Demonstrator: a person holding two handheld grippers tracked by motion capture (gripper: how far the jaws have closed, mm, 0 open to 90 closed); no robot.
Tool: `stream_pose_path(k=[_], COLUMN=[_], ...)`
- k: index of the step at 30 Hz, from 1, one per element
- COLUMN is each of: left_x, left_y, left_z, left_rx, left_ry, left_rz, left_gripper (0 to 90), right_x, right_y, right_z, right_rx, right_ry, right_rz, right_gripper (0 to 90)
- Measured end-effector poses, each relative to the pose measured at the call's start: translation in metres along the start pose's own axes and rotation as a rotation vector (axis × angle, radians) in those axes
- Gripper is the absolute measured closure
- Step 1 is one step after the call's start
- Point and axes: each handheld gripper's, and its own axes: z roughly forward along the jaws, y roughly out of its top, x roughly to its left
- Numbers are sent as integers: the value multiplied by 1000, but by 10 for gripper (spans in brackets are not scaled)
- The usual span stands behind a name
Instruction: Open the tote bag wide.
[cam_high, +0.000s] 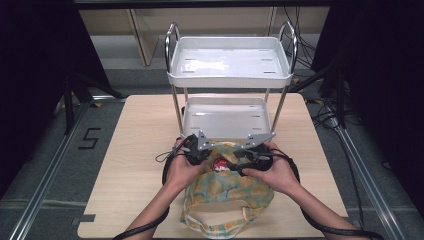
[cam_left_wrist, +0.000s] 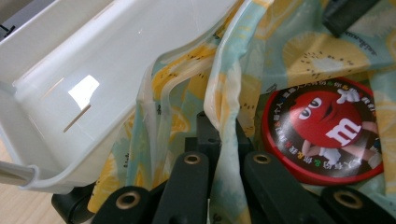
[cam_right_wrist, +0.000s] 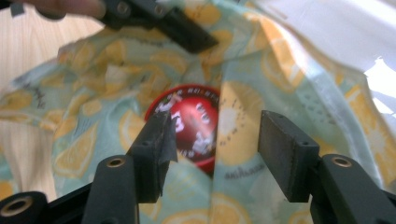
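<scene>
A: What is seen at the left gripper (cam_left_wrist: 219, 154)?
B: A fold of the lemon-print bag (cam_left_wrist: 224, 93) is clamped.
A: And the right gripper (cam_right_wrist: 212, 144)?
B: Jaws are parted, unclamped, over the red tin (cam_right_wrist: 194, 126) inside the bag on the worktop (cam_high: 140, 130).

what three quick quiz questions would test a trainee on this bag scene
1. True or false: the left gripper is shut on the bag's rim.
2. What lies inside the lemon-print bag? A) a red round tin B) a green bottle C) a spoon
3. What white thing stands just beyond the bag?

Key
1. True: its jaws pinch a fold of the fabric.
2. A: the red tin.
3. The two-tier trolley; the right gripper is open in front of the tin.
</scene>
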Motion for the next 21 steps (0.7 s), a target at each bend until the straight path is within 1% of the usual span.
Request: stream_pose_path(k=[1,2,3,5,6,7,8,9,10,11,12,13,14,15,16,17,18,19,20,21], left_x=[0,0,0,-1,0,-2,-2,-2,-2,-2,-2,-2,-2,-1,-3,-3,-2,-3,-3,-1], left_y=[-1,-2,-3,-4,-5,-5,-6,-6,-6,-7,-7,-8,-9,-9,-10,-11,-12,-12,-13,-14], left_z=[0,1,2,3,3,4,5,6,6,7,8,9,10,11,12,13,13,14,14,14], left_rx=[1,5,11,15,30,20,19,30,29,31,34,43,48,69,48,47,60,51,64,82], left_ry=[-7,-6,-1,-8,1,-9,-8,-3,-9,-3,5,8,-7,-5,-5,-3,1,-5,-8,0], left_rz=[-2,-2,1,-3,14,-2,-3,7,1,4,7,13,7,21,8,7,18,6,15,30], left_gripper=[890,890,889,889,889,889,889,889,889,889,889,888,888,888,888,888,887,887,886,886], right_x=[1,2,3,5,5,5,4,2,0,-3,-7,-9,-12,-13,-16,-18,-19,-21,-22,-23], right_y=[-1,-3,-5,-8,-10,-11,-13,-14,-14,-15,-15,-16,-18,-20,-22,-23,-25,-26,-27,-29], right_z=[0,0,0,-1,0,-1,1,0,-2,-2,-5,-6,-4,-3,-2,-1,-1,-2,-2,0], right_rx=[7,25,32,59,66,80,60,59,56,26,38,45,44,46,51,67,77,99,111,116], right_ry=[7,16,15,21,25,22,17,4,-3,-20,-36,-49,-68,-75,-92,-108,-133,-134,-146,-176], right_rz=[-1,-4,-12,-43,-55,-65,-60,-76,-67,-60,-53,-54,-64,-50,-58,-45,-38,-34,-25,-24], right_gripper=[452,438,421,394,380,369,363,365,369,390,419,468,480,504,525,552,564,578,592,612])
